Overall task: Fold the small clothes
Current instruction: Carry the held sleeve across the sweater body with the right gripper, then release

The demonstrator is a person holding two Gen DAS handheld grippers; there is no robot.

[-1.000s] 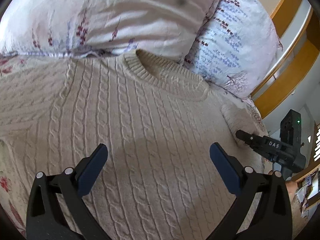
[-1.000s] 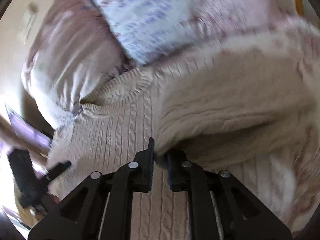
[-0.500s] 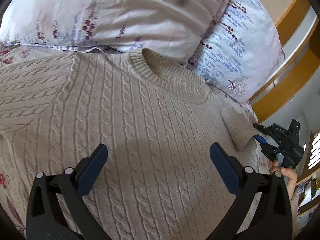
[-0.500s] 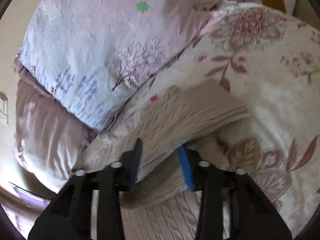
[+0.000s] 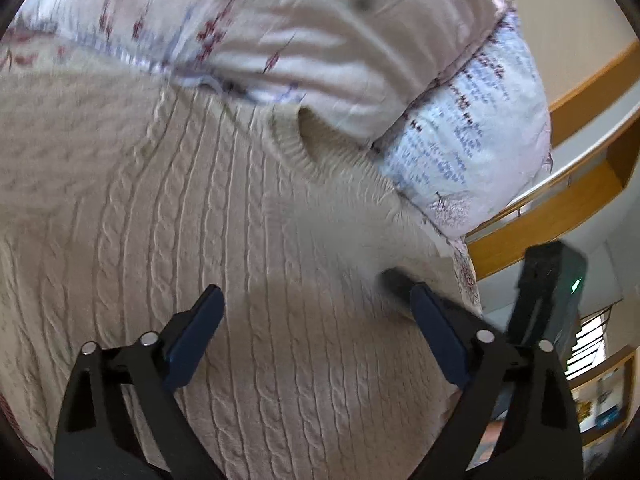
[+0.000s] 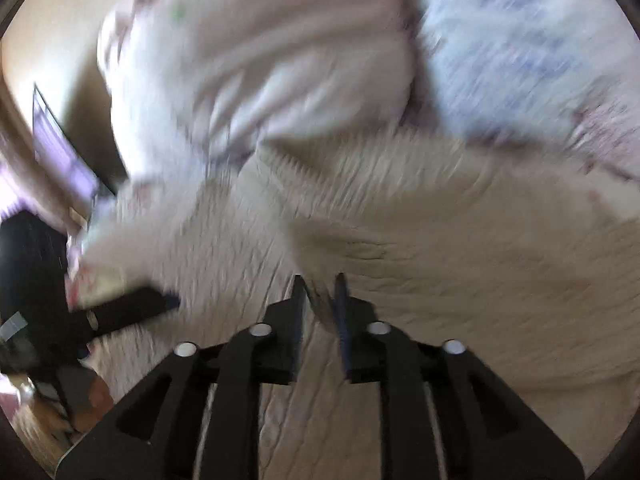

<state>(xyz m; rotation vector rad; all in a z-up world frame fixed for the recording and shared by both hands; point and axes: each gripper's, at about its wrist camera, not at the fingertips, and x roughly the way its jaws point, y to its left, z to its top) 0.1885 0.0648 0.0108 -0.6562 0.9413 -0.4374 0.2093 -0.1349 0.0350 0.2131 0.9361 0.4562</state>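
Note:
A cream cable-knit sweater (image 5: 192,240) lies spread on the bed, its neck opening (image 5: 320,140) against the pillows. My left gripper (image 5: 316,328) is open and empty just above the sweater's chest. My right gripper (image 6: 320,304) is shut on the sweater's sleeve (image 6: 440,240) and holds it folded over the body; this view is blurred. The right gripper also shows at the right in the left wrist view (image 5: 400,280), where the sleeve (image 5: 360,236) is drawn across. The left gripper shows at the left in the right wrist view (image 6: 132,304).
Two pillows, one pale pink (image 5: 320,40) and one with blue print (image 5: 480,132), lie behind the sweater. A wooden bed frame (image 5: 552,216) runs at the right. The floral bedsheet (image 5: 468,276) shows at the sweater's edge.
My right gripper shut on the sleeve cuff and has swung it from the bed's right side over the sweater body. My left gripper has shifted a little and stays open.

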